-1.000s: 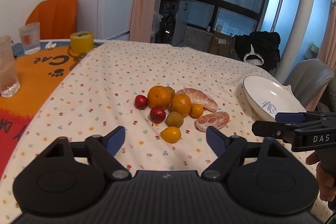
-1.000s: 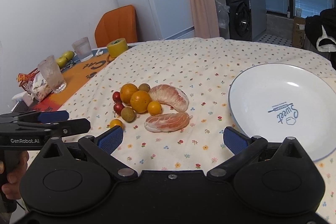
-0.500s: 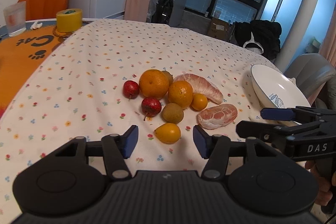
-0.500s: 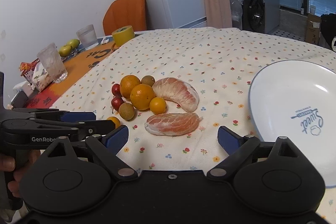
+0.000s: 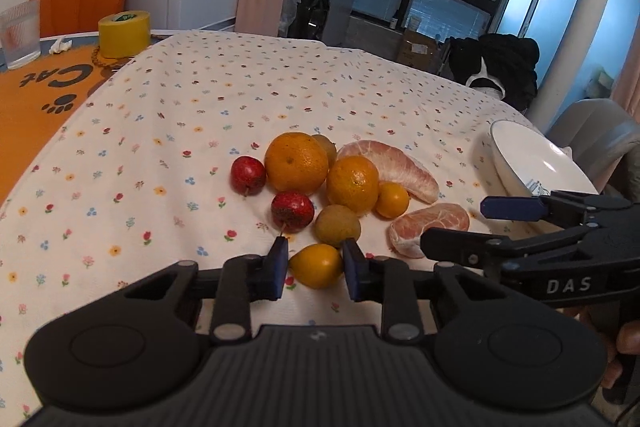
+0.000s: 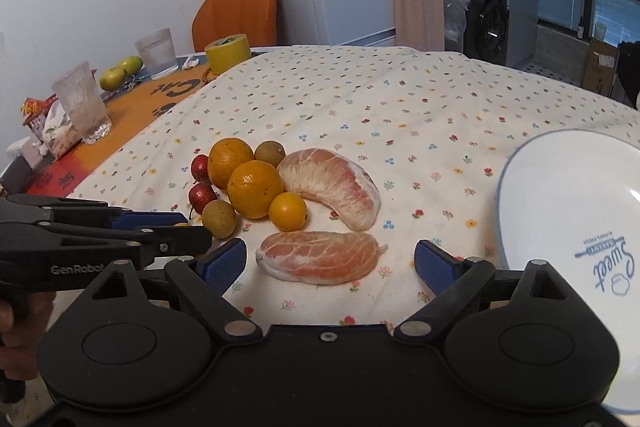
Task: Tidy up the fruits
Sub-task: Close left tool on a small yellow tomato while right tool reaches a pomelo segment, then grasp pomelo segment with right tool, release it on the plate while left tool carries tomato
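On the flower-print cloth covering the surface (image 5: 200, 99), the fruits lie in a loose cluster: two oranges (image 5: 296, 163), two red fruits (image 5: 292, 211), small brownish-green fruits (image 5: 337, 225), a small orange kumquat-like fruit (image 5: 392, 200) and two peeled pomelo segments (image 6: 320, 257). The left hand-held gripper (image 5: 316, 267) sits low at the near edge of the cluster, its blue pads (image 5: 278, 267) drawn in narrow on either side of a small yellow-orange fruit (image 5: 316, 265), touching it or very nearly so; the fruit rests on the cloth. The right hand-held gripper (image 6: 330, 261) is spread wide, its blue pads (image 6: 224, 263) flanking the nearer pomelo segment without touching it. A white plate (image 6: 560, 195) with a blue rim stands to the right of the fruit, apart from it. Farther back on the left are a yellow tape roll (image 5: 124, 33) and drinking glasses (image 6: 82, 103)
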Motion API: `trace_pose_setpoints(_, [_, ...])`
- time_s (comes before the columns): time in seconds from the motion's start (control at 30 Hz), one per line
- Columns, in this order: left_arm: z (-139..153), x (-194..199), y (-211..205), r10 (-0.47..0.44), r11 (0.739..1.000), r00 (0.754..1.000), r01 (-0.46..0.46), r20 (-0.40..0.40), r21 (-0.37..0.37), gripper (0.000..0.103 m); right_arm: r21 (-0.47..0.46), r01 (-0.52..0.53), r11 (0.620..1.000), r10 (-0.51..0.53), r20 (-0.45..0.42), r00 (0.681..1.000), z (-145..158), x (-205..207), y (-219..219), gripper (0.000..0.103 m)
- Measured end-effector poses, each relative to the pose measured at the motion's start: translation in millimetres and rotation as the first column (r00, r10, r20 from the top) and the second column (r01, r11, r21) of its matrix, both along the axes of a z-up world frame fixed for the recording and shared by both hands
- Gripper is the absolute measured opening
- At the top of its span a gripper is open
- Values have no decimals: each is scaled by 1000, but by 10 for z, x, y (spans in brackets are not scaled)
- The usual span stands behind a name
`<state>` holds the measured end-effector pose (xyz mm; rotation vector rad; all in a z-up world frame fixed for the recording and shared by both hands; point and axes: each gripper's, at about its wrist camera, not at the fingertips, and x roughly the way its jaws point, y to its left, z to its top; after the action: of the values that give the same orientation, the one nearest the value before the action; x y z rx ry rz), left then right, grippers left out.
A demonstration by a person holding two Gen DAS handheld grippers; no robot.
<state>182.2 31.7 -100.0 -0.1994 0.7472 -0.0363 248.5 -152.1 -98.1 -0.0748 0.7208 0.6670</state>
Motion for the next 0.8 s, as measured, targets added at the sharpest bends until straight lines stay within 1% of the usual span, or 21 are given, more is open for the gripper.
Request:
trace_pose_setpoints(0.2, [22,-54,83,20,1000,1000,-20,11,-16,28,-16,-13,1000,13,6,1000,-8,-13,82,91])
trace_pose_setpoints(0.37, [59,-99,120,23,999,999,-22,27,-24,28,-45,-8,999,8,-1,1000,-73,-13,154,90])
trace_pose_setpoints(0.57, [78,-121,151,29,999,999,-28,37,-33,28,-90,4,996,0,35,999,-98,-40,240,90])
trace_pose_setpoints(0.6, [83,-126,156,30,999,999,-29,40,-36,28,-96,6,995,-3,41,999,-99,-46,250,88])
trace_pose_setpoints(0.63, [89,-134,163,32,999,999,-31,43,-40,28,-103,8,995,-3,51,999,-102,-54,265,82])
trace_pose_setpoints(0.67, [94,-145,171,35,999,998,-32,47,-44,28,-115,9,993,-1,67,998,-104,-71,276,79])
trace_pose_setpoints(0.7, [95,-153,178,36,998,998,-33,52,-47,28,-127,6,992,4,84,996,-107,-87,285,74])
trace_pose_setpoints(0.8, [74,-146,192,38,998,998,-36,44,-55,28,-119,-3,993,14,97,995,-110,-94,271,71])
